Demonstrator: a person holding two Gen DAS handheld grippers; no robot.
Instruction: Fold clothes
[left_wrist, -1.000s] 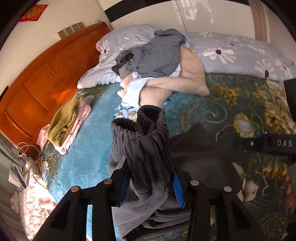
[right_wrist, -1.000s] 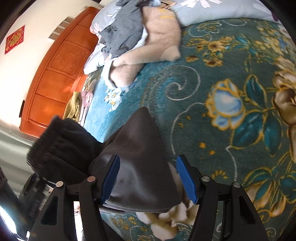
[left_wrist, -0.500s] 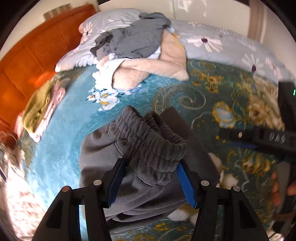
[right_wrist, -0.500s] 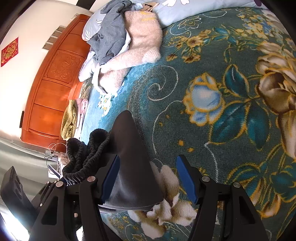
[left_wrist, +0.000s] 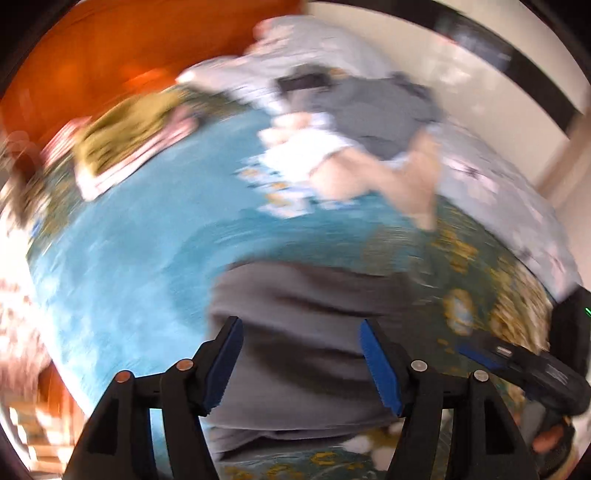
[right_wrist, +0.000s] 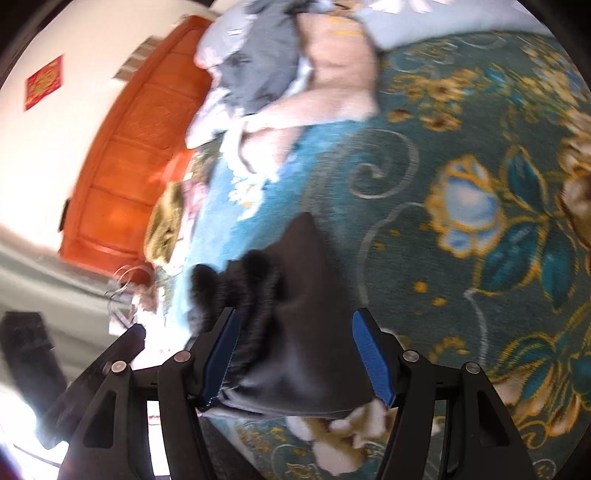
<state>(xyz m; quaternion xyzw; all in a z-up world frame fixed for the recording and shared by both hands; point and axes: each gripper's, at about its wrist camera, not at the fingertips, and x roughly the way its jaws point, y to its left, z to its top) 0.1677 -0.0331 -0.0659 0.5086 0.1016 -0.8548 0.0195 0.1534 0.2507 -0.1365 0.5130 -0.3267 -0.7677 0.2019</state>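
The folded dark grey trousers (left_wrist: 310, 332) lie flat on the teal floral bedspread (left_wrist: 147, 258), straight ahead of my left gripper (left_wrist: 301, 354), which is open and empty above them. The left wrist view is blurred by motion. In the right wrist view the trousers (right_wrist: 295, 332) lie between the spread fingers of my right gripper (right_wrist: 295, 354), their gathered waistband on the left. The right gripper is open and grips nothing. The right gripper also shows at the right edge of the left wrist view (left_wrist: 517, 362).
A heap of unfolded clothes, grey (left_wrist: 376, 110) and peach (left_wrist: 369, 177), lies by the flowered pillows (left_wrist: 314, 44). Folded olive and pink clothes (left_wrist: 122, 140) are stacked at the left by the orange wooden headboard (right_wrist: 122, 166). The bed's edge is at the left.
My left gripper has let go of the trousers' waistband, opened wide and swung left. The trousers have dropped flat on the bed. The right gripper has stayed open over them.
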